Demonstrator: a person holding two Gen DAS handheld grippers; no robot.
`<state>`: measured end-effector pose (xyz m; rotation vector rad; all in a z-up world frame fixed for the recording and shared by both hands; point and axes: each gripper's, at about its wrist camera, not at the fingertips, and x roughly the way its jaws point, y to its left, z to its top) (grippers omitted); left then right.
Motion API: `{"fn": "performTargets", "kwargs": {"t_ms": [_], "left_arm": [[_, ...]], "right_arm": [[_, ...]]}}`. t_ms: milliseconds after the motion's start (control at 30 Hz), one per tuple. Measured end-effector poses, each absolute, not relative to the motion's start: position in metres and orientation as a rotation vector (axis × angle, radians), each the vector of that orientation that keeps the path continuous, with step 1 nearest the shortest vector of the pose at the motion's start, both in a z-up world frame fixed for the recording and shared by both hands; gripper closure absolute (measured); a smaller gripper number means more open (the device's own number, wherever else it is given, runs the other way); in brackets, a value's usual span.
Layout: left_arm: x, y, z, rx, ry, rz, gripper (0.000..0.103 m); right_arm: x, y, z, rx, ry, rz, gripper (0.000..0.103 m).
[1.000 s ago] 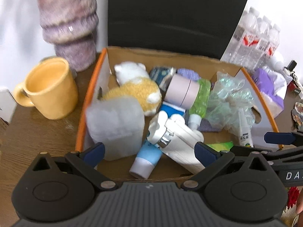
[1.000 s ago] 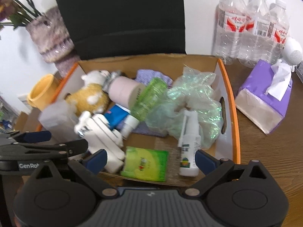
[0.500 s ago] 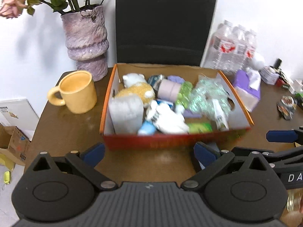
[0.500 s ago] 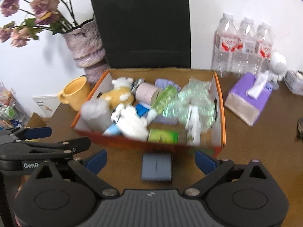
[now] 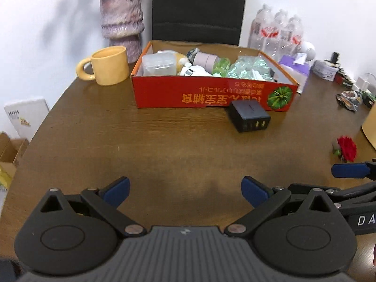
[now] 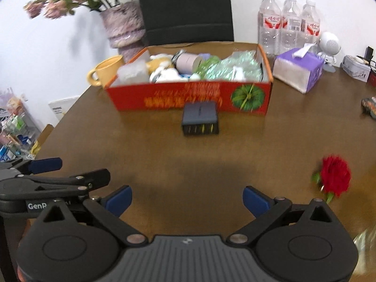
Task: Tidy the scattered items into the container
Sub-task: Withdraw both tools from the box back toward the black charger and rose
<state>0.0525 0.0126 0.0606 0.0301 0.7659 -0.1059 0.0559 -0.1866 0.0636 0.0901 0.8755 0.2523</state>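
**A:** ok so where's everything sitting right now?

**B:** The red cardboard box (image 5: pixel 212 94) is toward the back of the brown bench (image 5: pixel 145 145), and it's pretty stuffed: a frosted plastic container (image 5: pixel 159 64) at its left end, a white and yellow plush toy (image 6: pixel 162 67), a pale roll of tape (image 5: pixel 205 59), a green bottle (image 5: pixel 221 64) and a wad of greenish bubble wrap (image 5: pixel 249 67). A dark multi-port charger block (image 6: pixel 199 117) is out on the bench, just in front of the box's front wall, ports facing the cameras. Looks like it touches the box or nearly does, can't tell. A red rose (image 6: pixel 334 178) lies well apart from the box, off to the right and closer to the cameras.

**A:** and the grippers?

**B:** Both are over bare wood, well short of the charger. The left hand-held gripper (image 5: pixel 185 189) has its jaws spread wide with nothing between them. Same for the right hand-held gripper (image 6: pixel 186 198), released and empty. They're side by side; each one shows up at the edge of the other's view.

**A:** other stuff around?

**B:** Yellow mug (image 5: pixel 107 65) just left of the box, a purple vase (image 5: pixel 121 21) of flowers behind it, water bottles (image 6: pixel 289 21) and a purple tissue box (image 6: pixel 298 70) on the right. The right wrist view is a bit blurry.
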Motion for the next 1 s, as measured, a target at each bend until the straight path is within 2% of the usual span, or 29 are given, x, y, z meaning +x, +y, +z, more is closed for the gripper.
{"fn": "performTargets", "kwargs": {"t_ms": [200,400,1000], "left_arm": [[0.003,0.013,0.03,0.065,0.589,-0.111,0.0],[-0.003,0.011,0.017,0.056,0.613,-0.124,0.0],[0.007,0.01,0.003,0.056,0.699,-0.108,0.0]], "right_arm": [[0.008,-0.191,0.02,0.093,0.757,0.226,0.001],[-0.002,-0.193,0.003,-0.002,0.685,0.146,0.0],[0.001,-0.19,-0.004,-0.027,0.695,0.147,0.0]]}}
